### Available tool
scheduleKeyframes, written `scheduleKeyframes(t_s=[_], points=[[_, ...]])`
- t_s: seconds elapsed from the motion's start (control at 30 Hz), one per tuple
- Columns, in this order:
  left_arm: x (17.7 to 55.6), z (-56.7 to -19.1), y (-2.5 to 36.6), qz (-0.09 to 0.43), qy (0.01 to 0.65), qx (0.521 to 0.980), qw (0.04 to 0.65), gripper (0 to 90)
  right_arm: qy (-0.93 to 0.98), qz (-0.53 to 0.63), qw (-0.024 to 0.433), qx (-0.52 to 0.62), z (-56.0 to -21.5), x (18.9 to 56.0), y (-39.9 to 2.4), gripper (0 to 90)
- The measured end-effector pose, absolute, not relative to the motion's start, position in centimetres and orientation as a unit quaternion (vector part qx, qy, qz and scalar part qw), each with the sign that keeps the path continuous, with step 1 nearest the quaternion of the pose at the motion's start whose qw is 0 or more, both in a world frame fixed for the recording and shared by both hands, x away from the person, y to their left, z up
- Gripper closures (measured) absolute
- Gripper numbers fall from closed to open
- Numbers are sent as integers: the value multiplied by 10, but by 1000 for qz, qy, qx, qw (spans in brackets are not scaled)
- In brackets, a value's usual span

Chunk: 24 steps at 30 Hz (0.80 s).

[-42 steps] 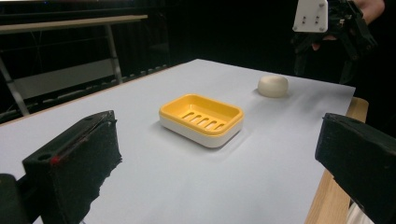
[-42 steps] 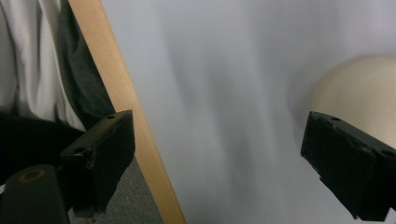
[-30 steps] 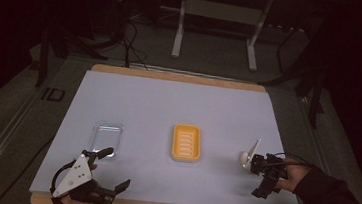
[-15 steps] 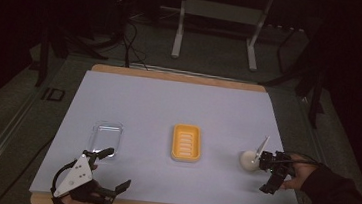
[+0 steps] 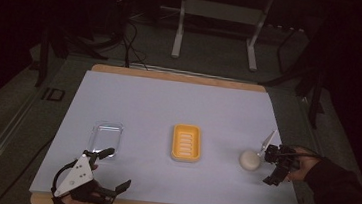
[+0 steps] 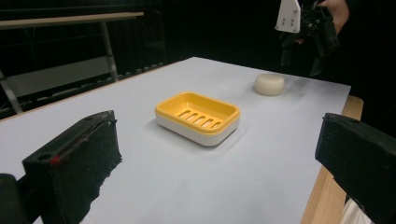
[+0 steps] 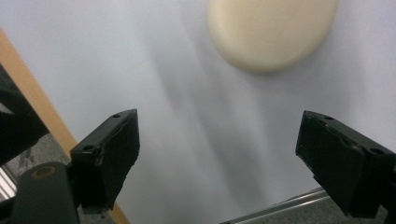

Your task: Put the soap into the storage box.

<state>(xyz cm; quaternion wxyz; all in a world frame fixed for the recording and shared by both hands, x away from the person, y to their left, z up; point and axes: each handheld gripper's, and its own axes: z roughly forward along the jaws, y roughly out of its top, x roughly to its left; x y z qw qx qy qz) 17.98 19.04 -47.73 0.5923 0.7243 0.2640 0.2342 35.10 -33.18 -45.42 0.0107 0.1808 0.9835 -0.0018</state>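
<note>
Right claw (image 5: 274, 167), jaws spread and empty, hovers just beside the round soap (image 5: 249, 160); likely next: close on it, carry to the yellow dish (image 5: 186, 142) beyond.

On the pale sheet-covered table (image 5: 168, 106), the yellow slotted plastic soap dish (image 5: 186, 142) lies centrally toward the near edge, the clear rectangular plastic lid (image 5: 106, 136) to its left, the round cream soap bar (image 5: 249, 160) to its right.
</note>
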Motion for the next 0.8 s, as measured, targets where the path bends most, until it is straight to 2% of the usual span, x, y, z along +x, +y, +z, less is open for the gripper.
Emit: scheduleKeyframes(t_s=[0.8], points=[[180,-478,190,232,261,727,591,0,988,37,17,150,-477,378,-320,138]])
